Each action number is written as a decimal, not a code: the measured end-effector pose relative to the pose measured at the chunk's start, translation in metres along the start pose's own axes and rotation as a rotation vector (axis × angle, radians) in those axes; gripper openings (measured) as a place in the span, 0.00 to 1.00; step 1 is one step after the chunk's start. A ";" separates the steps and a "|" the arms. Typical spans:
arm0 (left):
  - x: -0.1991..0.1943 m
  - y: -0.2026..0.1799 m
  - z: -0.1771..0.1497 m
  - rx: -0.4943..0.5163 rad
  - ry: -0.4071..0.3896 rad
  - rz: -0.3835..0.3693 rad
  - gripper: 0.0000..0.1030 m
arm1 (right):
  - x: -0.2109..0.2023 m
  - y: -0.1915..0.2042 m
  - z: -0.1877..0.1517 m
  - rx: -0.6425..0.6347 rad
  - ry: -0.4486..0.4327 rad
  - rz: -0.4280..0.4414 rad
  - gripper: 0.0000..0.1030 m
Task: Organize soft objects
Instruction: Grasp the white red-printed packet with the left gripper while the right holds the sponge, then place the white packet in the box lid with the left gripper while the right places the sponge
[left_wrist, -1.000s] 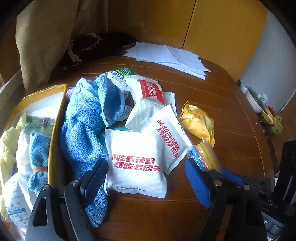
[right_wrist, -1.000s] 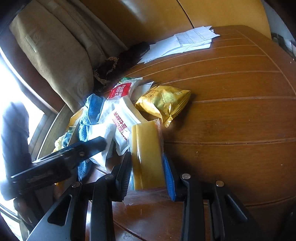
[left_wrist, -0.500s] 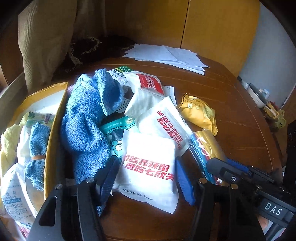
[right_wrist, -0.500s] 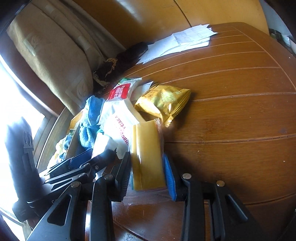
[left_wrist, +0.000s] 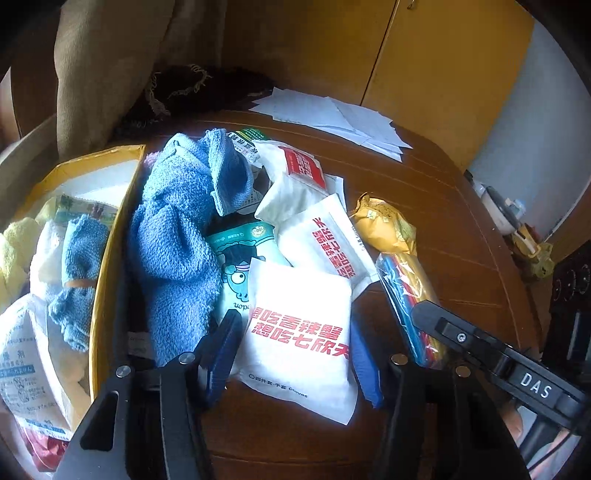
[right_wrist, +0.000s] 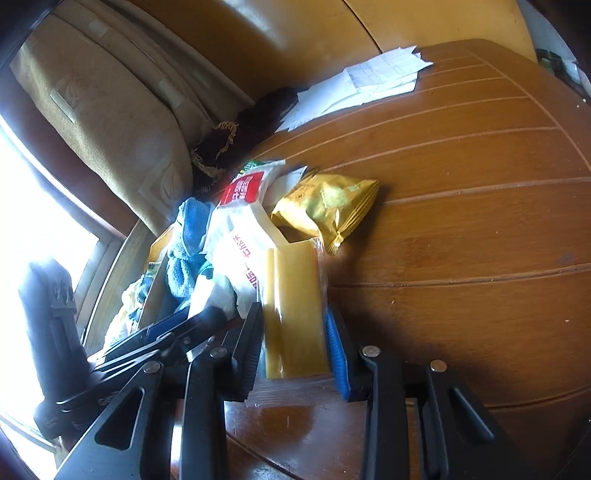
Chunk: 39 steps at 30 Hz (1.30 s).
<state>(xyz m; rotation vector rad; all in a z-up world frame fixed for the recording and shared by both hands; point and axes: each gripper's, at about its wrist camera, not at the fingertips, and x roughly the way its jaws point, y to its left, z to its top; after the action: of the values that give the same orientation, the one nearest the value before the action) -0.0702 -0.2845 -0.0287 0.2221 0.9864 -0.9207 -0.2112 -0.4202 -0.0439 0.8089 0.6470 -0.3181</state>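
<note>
Pouches crowd the table (left_wrist: 461, 236); the white pouch (left_wrist: 299, 332) lies at twelve o'clock between the left gripper (left_wrist: 291, 354)'s spread, unclosed fingers, its long axis along them. The right gripper (right_wrist: 293, 343) brackets the yellow packet (right_wrist: 293, 310), though I cannot tell whether it pinches.

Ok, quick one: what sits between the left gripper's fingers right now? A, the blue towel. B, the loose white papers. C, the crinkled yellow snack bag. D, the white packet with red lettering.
D: in the left wrist view the white packet with red lettering lies on the table between the two fingers of the left gripper, which flank its sides.
</note>
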 end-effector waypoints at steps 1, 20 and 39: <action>-0.004 0.000 -0.002 -0.005 -0.003 -0.015 0.59 | -0.002 0.001 0.000 -0.006 -0.010 0.000 0.31; -0.132 0.115 0.004 -0.219 -0.223 -0.048 0.59 | 0.016 0.121 0.003 -0.183 0.016 0.162 0.31; -0.053 0.207 0.071 -0.331 -0.103 0.040 0.59 | 0.161 0.207 0.061 -0.230 0.207 0.045 0.31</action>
<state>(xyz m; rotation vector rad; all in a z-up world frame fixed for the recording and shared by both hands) 0.1179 -0.1652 0.0056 -0.0837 1.0189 -0.7131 0.0396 -0.3335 0.0007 0.6393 0.8417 -0.1159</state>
